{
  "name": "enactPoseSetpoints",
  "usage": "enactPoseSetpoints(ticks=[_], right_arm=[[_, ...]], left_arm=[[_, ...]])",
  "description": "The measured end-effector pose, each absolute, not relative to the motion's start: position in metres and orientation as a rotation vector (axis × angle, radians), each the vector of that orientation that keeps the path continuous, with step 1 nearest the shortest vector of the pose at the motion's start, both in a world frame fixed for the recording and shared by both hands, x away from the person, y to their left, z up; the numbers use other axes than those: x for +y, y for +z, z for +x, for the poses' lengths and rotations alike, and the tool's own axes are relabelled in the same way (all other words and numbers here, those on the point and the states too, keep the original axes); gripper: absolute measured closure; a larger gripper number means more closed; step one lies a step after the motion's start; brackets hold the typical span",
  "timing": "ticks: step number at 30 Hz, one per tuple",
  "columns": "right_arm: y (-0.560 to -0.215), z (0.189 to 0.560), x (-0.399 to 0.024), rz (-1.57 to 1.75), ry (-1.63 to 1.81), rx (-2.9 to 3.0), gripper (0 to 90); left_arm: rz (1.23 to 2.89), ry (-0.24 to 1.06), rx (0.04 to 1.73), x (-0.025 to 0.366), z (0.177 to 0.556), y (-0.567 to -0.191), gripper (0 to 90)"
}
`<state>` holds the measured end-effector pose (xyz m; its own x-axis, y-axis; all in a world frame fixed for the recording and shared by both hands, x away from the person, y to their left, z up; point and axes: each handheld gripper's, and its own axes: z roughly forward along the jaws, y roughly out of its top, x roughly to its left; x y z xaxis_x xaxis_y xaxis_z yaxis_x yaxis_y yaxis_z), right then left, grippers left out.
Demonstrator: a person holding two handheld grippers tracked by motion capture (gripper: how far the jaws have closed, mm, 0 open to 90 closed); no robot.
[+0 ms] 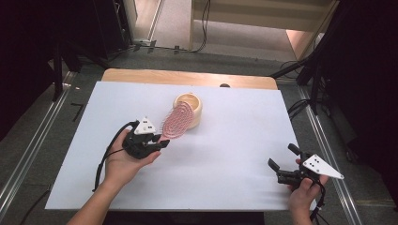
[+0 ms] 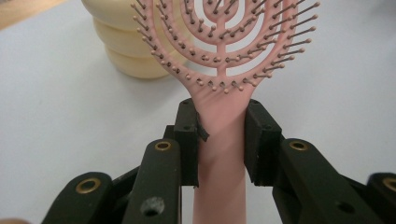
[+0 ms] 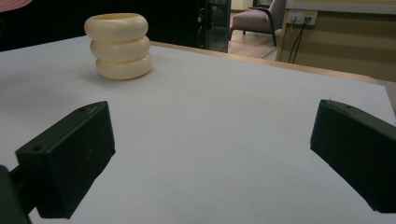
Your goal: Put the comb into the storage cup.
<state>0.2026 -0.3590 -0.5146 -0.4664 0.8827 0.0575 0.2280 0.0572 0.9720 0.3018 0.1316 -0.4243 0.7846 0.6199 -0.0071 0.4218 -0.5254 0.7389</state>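
A pink vented hairbrush (image 1: 177, 122) is held above the white table (image 1: 225, 154), head toward a cream ribbed cup (image 1: 191, 106). My left gripper (image 1: 162, 143) is shut on the brush handle (image 2: 219, 140), both pads pressing its sides just below the head (image 2: 219, 28). The cup (image 2: 126, 42) stands just beyond the brush, at the upper left in the left gripper view. My right gripper (image 1: 283, 159) rests at the table's front right, open, with nothing between its jaws. The cup (image 3: 120, 45) stands upright far ahead of it, to the left.
A wooden strip (image 1: 187, 77) runs along the table's far edge. Dark stands and cables (image 1: 300, 108) lie on the floor to the right. A chair (image 3: 254, 21) and a wall socket stand far back in the right gripper view.
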Motion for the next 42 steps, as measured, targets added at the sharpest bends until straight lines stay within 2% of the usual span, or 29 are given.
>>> enactPoseSetpoints(ticks=[42], right_arm=[[-0.514, 0.201, -0.36, 1.077, 1.483, 1.754, 0.0]], left_arm=[[1.949, 0.359, 0.748, 0.127, 0.328, -0.409, 71.6]])
